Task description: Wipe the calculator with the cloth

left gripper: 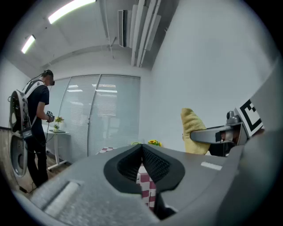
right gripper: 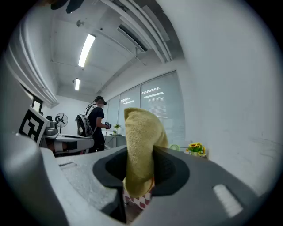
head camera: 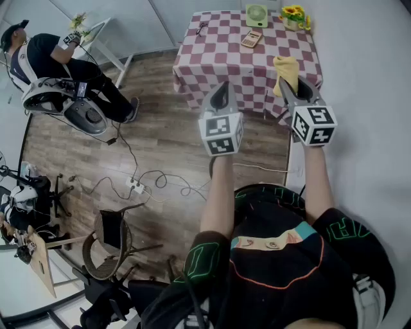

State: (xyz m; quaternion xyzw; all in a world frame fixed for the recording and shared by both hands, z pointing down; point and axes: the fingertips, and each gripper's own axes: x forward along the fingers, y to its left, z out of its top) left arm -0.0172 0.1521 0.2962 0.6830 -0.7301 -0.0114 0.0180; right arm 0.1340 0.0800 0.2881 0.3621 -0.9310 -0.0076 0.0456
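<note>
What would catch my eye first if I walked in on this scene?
Probably the yellow cloth, pinched in the right gripper between its fingers and held up before the red-checked table. On that table lies the calculator, farther back, near a small green fan and yellow flowers. The left gripper is shut and empty.

We wear a black T-shirt (head camera: 282, 292) with green outlined lettering on both short sleeves (head camera: 202, 260), a thin orange line curving across the chest and a small pale print (head camera: 260, 243). Our left gripper (head camera: 221, 90) and right gripper (head camera: 294, 87) are grey, with black ribbed pads (left gripper: 154, 165), each topped by a white cube (head camera: 221, 133) bearing black square markers.
</note>
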